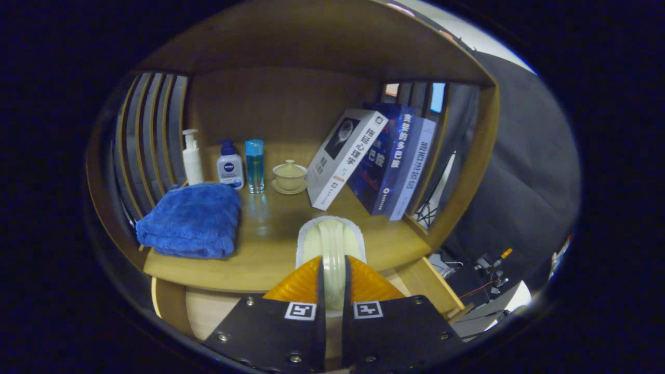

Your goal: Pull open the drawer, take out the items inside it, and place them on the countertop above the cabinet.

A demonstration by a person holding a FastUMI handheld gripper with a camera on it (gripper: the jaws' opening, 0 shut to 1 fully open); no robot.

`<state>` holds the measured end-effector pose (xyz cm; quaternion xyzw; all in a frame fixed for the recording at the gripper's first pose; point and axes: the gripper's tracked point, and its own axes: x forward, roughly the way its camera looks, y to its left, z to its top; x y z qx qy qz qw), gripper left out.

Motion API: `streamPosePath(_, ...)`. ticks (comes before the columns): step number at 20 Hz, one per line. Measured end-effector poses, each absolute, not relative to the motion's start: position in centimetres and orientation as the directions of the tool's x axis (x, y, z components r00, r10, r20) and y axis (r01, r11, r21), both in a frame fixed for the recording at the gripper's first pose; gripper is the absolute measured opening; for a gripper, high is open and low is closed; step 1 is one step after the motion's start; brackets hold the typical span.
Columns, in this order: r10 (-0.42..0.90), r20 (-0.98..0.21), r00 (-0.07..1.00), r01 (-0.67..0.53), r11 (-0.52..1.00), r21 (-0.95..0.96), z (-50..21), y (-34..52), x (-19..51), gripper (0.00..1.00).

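My gripper [333, 275] is shut on a pale, rounded item with a white fuzzy rim [331, 236], which stands upright between the fingers. The item hangs over the front part of the wooden countertop [265, 254]; I cannot tell whether it touches the wood. A folded blue towel [189, 221] lies on the countertop to the left of the fingers. Below the countertop's front edge, the pale inside of the pulled-out drawer [208, 311] shows left of the fingers, and one of its wooden sides [428, 283] shows to the right.
At the back of the shelf stand a white pump bottle [192, 158], a small white-and-blue bottle [230, 167], a clear blue bottle [254, 165] and a lidded cup on a saucer [290, 177]. Three books [374, 161] lean against the right wall. Cables lie on the floor at right.
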<state>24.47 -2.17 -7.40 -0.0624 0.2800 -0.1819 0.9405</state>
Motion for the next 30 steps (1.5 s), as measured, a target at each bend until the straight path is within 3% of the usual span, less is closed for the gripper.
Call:
streamPosePath(9, -0.255, -0.561, 0.788, 0.178, 0.966, -0.189, -11.3, -1.0, 30.3, 0.12)
streamPosePath(22, -0.184, -0.547, 0.817, 0.132, 0.982, -0.132, -11.6, -0.7, 32.9, 0.12)
streamPosePath(30, -0.165, -0.538, 0.827, 0.121, 0.986, -0.116, -10.7, -0.3, 32.5, 0.3)
